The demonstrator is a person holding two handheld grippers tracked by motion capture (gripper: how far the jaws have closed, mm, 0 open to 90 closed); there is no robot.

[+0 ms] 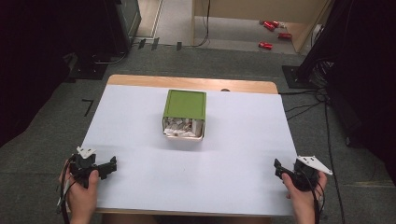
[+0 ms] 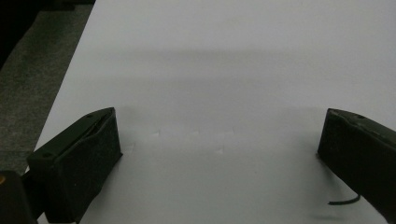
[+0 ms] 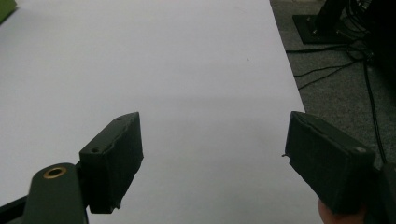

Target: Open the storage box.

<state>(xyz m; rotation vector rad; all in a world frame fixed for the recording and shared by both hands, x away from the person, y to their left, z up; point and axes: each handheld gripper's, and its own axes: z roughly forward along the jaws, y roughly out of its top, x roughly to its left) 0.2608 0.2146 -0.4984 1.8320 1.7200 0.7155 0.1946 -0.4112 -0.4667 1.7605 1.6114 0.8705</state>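
Note:
A green box (image 1: 185, 103) lies on its side in the middle of the white table (image 1: 140, 140), its open end facing the near edge and showing several white pieces (image 1: 181, 127) inside. My left gripper (image 1: 110, 166) rests near the table's front left corner, held in a hand. Its jaws stand wide apart over bare white surface, so my left gripper (image 2: 219, 135) is open and empty. My right gripper (image 1: 278, 169) sits at the front right edge. It is open too, and my right gripper (image 3: 212, 140) has nothing between its jaws. The box's green corner (image 3: 5, 9) peeks in at the far left.
Grey carpet surrounds the table. Black cables (image 1: 308, 105) and a stand base (image 1: 294, 74) lie right of it. Red objects (image 1: 271, 28) are scattered on the floor at the back. Dark equipment (image 1: 107, 32) stands at the back left.

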